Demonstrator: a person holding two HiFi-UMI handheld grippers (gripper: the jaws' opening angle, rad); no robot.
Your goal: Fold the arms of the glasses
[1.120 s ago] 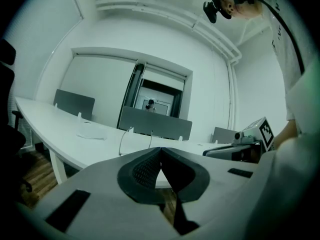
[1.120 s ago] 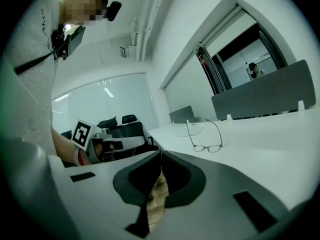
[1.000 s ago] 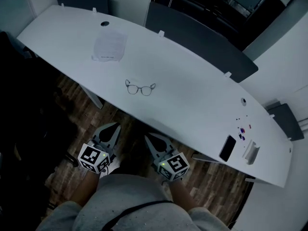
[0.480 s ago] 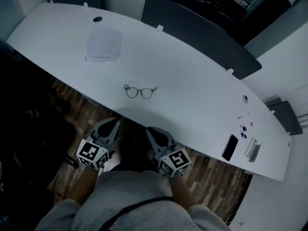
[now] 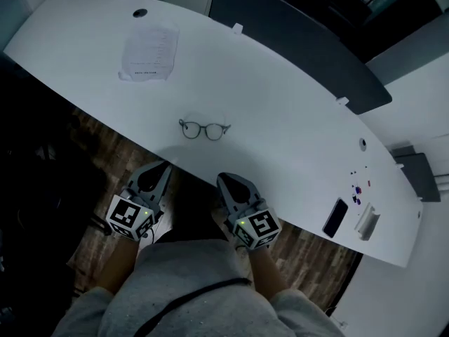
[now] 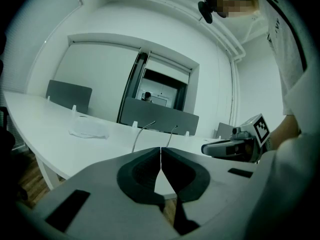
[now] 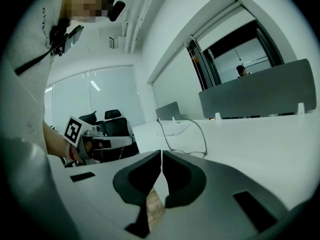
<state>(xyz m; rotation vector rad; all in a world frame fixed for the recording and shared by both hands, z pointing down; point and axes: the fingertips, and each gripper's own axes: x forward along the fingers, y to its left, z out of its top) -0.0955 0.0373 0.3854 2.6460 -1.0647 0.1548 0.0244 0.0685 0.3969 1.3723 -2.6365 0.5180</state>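
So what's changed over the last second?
The left gripper and right gripper both moved forward toward the table edge and the glasses. Nothing was gripped: both jaws stayed shut and empty. The glasses stayed put, arms unfolded.

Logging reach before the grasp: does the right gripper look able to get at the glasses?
Likely yes: the glasses lie alone by the near edge of the table, with nothing between them and the shut right gripper.

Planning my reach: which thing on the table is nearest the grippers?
The glasses, by the near edge; the paper and the phone lie farther off.
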